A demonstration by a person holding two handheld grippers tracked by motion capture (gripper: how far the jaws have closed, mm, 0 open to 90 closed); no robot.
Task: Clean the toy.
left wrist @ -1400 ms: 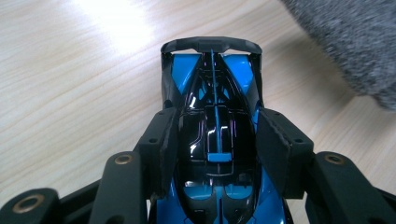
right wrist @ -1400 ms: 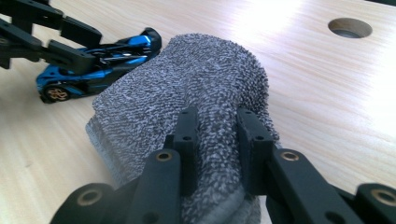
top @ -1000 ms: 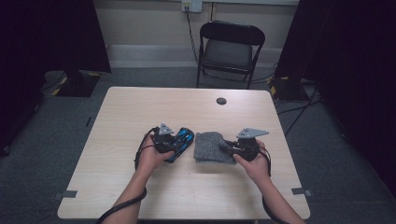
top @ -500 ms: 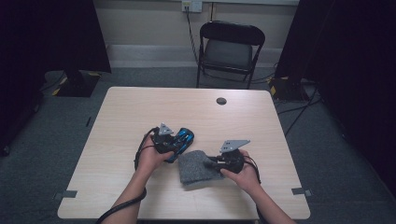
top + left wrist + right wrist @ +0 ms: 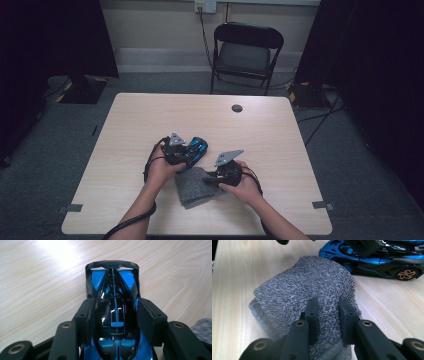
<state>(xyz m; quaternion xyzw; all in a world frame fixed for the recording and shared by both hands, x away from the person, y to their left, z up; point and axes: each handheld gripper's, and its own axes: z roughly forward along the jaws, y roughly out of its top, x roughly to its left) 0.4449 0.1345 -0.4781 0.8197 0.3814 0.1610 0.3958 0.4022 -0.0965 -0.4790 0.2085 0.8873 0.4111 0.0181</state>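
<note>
A blue and black toy car stands on the light wooden table, a little left of the middle. My left gripper is shut on its body; in the left gripper view the pads press both flanks of the toy car. A folded grey cloth lies just nearer than the car. The right gripper is shut on the cloth's right edge. In the right gripper view the jaws pinch a ridge of the grey cloth, with the toy car beyond it.
A black folding chair stands beyond the table's far edge. A small dark round cap sits in the tabletop near that edge. Cables and a wall socket are at the back. Bare wood lies left, right and beyond the hands.
The right gripper has dragged the grey cloth leftward and nearer, from beside the car's right to just in front of it. The left gripper and car have stayed put.
</note>
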